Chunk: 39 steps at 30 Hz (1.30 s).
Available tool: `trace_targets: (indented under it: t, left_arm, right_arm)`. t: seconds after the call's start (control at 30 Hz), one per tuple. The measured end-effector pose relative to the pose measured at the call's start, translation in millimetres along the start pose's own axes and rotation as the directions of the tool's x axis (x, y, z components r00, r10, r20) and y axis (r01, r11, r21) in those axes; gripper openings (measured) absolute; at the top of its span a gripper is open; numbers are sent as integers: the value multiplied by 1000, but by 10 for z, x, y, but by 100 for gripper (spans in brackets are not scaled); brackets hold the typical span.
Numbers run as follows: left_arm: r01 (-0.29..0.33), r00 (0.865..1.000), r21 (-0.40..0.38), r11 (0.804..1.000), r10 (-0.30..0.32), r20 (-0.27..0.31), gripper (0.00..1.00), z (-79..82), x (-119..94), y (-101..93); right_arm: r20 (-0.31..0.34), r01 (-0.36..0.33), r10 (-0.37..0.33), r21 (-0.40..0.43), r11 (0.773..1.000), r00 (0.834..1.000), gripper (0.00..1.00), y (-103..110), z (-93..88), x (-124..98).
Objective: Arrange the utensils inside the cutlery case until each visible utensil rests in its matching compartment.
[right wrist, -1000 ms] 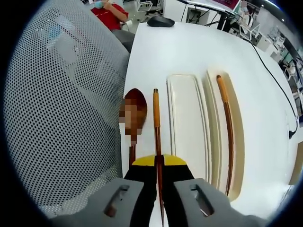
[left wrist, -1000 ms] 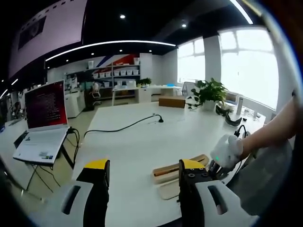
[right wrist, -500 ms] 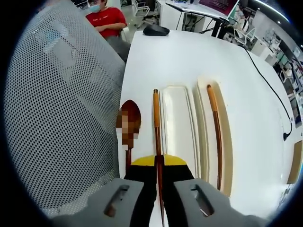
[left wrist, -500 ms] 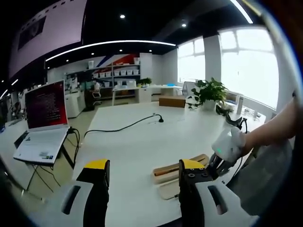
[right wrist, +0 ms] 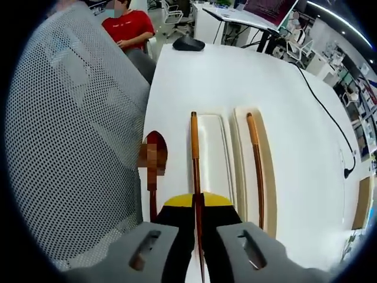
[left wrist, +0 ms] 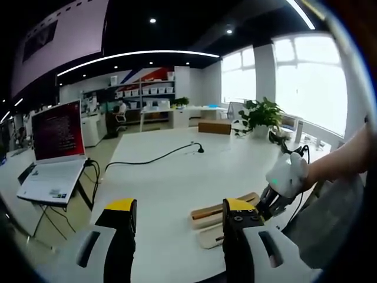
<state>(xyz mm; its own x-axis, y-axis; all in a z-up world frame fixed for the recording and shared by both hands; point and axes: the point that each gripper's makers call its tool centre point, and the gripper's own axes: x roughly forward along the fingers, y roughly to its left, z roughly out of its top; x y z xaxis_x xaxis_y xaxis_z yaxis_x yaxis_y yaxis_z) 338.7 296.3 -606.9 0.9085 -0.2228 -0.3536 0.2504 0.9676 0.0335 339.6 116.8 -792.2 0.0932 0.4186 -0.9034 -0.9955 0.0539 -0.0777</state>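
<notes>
My right gripper (right wrist: 197, 201) is shut on a brown chopstick (right wrist: 193, 150), which points forward above the left edge of the cream cutlery case (right wrist: 231, 154). The case's near trough is bare; a second chopstick (right wrist: 257, 168) lies in the trough to the right. A dark wooden spoon (right wrist: 152, 201) rests on the table left of the case. In the left gripper view my left gripper (left wrist: 179, 221) stands open above the table edge, with the case (left wrist: 212, 213) just beyond its right finger and the right gripper (left wrist: 281, 184) over the case's far end.
A grey mesh chair back (right wrist: 70, 147) stands along the left of the right gripper view. A computer mouse (right wrist: 188, 42) lies at the table's far end, near a seated person in red (right wrist: 125, 26). A black cable (left wrist: 153, 158), a laptop (left wrist: 56, 147) and a potted plant (left wrist: 259, 115) lie beyond.
The right gripper has lifted and drawn back with the chopstick, so the case and spoon look smaller. In the left gripper view it has moved slightly up and right. The left gripper stayed put.
</notes>
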Motion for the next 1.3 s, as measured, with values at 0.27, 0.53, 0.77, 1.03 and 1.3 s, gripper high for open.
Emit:
trace_targets:
  t: [0.27, 0.53, 0.77, 1.03, 1.3]
  left_arm:
    - [-1, 1000, -5, 1000, 1, 2, 60, 7, -1, 0]
    - [0, 1000, 1, 1000, 0, 8, 60, 15, -3, 1]
    - [-2, 1000, -6, 1000, 2, 10, 60, 16, -6, 11]
    - [2, 1000, -3, 1000, -2, 6, 60, 9, 2, 6]
    - [0, 1000, -8, 1000, 0, 11, 60, 16, -4, 15]
  right_arm:
    - [9, 35, -35, 11, 999, 999, 0, -97, 14, -65]
    - [12, 111, -110, -29, 993, 994, 0, -237, 61, -127]
    - [17, 163, -162, -51, 985, 987, 0, -390, 96, -187]
    - [17, 219, -218, -79, 973, 976, 0, -526, 105, -223]
    - [4, 253, -255, -139, 957, 967, 0, -653, 133, -162]
